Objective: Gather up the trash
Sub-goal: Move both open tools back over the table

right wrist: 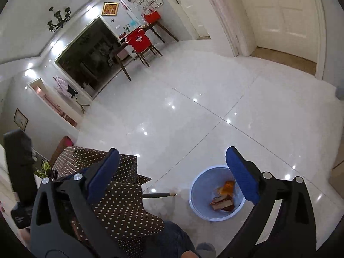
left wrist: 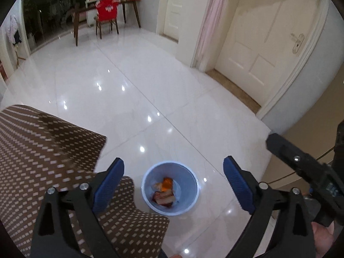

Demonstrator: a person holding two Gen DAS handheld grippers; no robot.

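A light blue bin (left wrist: 169, 188) stands on the white tiled floor below both grippers and also shows in the right wrist view (right wrist: 216, 193). It holds trash: an orange wrapper (left wrist: 167, 183) and a red-brown packet (left wrist: 164, 198), seen again in the right wrist view as the orange wrapper (right wrist: 225, 187) and the packet (right wrist: 221, 204). My left gripper (left wrist: 174, 185) is open and empty, high above the bin. My right gripper (right wrist: 176, 176) is open and empty, its right finger over the bin's rim in the picture.
A table under a brown dotted cloth (left wrist: 43, 154) stands left of the bin and shows in the right wrist view (right wrist: 120, 197). The other gripper's black body (left wrist: 305, 167) is at right. A cream door (left wrist: 264, 43) and a chair draped in red (left wrist: 106, 15) stand far off.
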